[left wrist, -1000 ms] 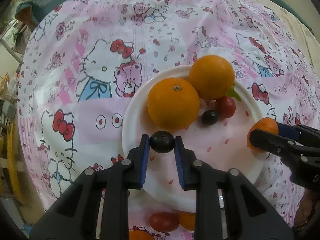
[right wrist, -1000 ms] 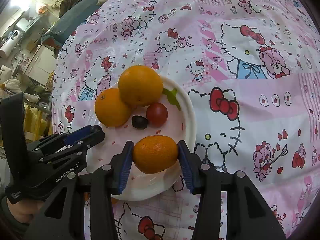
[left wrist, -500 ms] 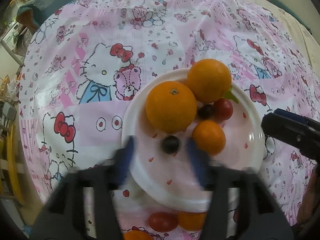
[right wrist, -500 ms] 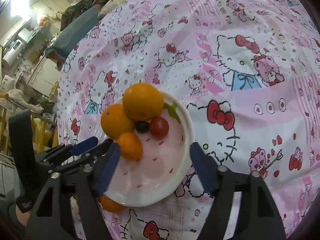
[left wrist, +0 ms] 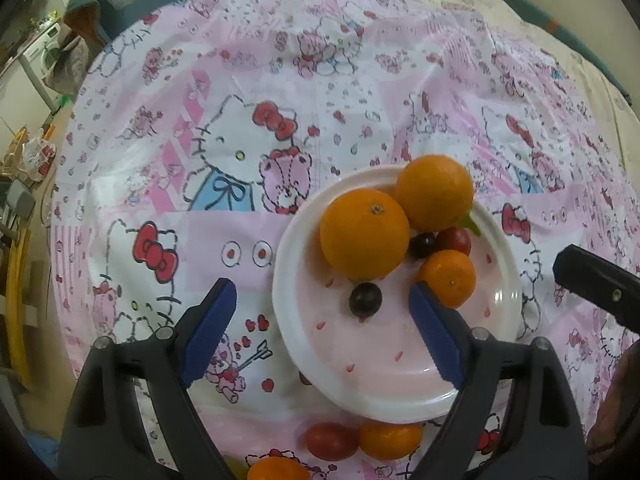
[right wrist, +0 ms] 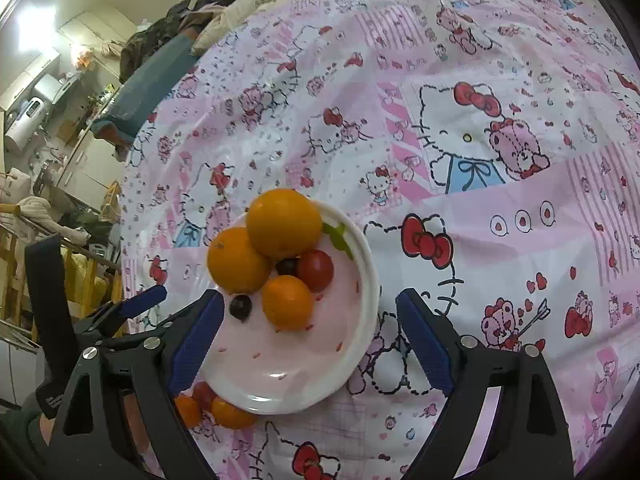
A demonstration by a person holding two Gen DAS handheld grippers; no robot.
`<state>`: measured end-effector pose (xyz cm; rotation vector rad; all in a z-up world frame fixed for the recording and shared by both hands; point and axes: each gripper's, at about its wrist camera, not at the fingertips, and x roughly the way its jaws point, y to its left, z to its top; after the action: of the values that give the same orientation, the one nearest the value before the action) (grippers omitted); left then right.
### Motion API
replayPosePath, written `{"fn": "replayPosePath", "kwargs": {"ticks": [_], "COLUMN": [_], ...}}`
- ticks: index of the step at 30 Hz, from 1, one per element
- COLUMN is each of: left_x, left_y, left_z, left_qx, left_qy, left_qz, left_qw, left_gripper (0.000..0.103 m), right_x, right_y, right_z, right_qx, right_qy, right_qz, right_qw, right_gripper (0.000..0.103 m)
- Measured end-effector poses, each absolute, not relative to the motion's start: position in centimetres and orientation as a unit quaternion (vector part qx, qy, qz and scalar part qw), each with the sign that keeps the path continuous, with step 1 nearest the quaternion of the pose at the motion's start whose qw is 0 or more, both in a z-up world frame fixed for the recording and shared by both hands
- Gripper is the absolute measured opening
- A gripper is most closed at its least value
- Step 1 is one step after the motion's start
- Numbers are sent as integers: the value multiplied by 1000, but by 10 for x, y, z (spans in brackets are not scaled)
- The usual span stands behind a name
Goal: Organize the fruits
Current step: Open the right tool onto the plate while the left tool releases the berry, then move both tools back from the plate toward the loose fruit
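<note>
Orange little round fruit (left wrist: 448,278) and dark round grape (left wrist: 365,299) now dropped on white round plate (left wrist: 400,396); both fingers opening, empty.

Lived-in home: cartoon-print tablecloth (right wrist: 460,128), washing machine (left wrist: 42,50), piled clothes (right wrist: 168,28), kitchen cabinets (right wrist: 80,32) behind

The plate (left wrist: 510,280) looks like glossy white plastic, catching small highlights, and it sits on a smooth, faintly shiny printed tablecloth (left wrist: 280,80) with soft creases. The oranges (left wrist: 364,234) have a finely dimpled, matt-sheen peel; the gripper pads (left wrist: 208,332) are ribbed blue.
</note>
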<state>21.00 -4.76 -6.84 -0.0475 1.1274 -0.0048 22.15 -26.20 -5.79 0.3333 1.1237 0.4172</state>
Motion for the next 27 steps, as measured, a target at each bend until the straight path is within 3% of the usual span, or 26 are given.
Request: {"fn": "replayPosePath", "kwargs": {"ticks": [14, 27], "left_x": [179, 129], "left_y": [-28, -1], "left_z": [-30, -13], "left_qx": [-36, -59], "left_qy": [485, 491], "left_qz": [12, 14], "left_qw": [874, 869], "left_gripper": [86, 86], "right_x": [186, 150], "right_y": [-274, -280], "right_z": [-26, -19], "right_qx": [172, 190], "right_qy": [502, 495], "right_qz": [192, 185], "right_qw": [826, 827], "right_gripper": [90, 90]}}
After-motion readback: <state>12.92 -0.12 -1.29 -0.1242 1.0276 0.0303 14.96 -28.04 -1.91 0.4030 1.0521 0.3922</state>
